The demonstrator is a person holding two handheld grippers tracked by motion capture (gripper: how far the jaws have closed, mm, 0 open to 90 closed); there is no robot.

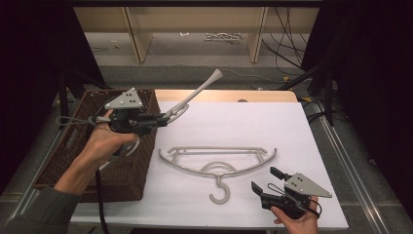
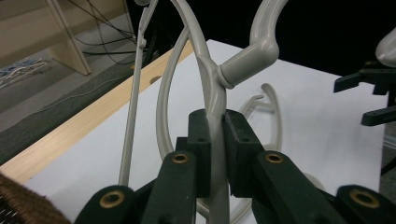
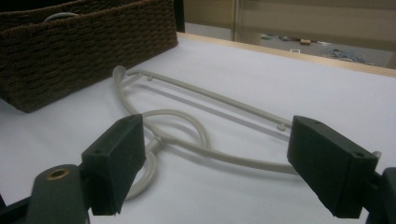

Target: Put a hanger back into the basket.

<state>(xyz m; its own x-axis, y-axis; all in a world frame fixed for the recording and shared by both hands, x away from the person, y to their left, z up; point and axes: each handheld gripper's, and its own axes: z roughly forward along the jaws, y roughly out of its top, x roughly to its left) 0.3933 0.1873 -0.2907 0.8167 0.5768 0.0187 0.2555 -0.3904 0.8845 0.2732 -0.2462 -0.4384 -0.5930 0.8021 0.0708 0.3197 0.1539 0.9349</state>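
Note:
A grey plastic hanger [image 1: 195,95] is lifted off the table, tilting up to the right beside the basket's right edge. My left gripper [image 1: 165,118] is shut on it; in the left gripper view the jaws [image 2: 217,126] pinch the hanger [image 2: 212,88] just below its hook's neck. A second grey hanger [image 1: 219,163] lies flat on the middle of the white table top, hook toward me. My right gripper [image 1: 265,180] rests near the front right edge, open and holding nothing. Its jaws [image 3: 219,154] stand wide apart, facing the flat hanger [image 3: 187,116].
A brown wicker basket [image 1: 126,170] stands at the table's left side, with something pale inside [image 3: 58,16]. The white sheet [image 1: 243,122] covers the table up to a wooden strip [image 1: 224,95] at the back. Shelf legs and cables are on the floor beyond.

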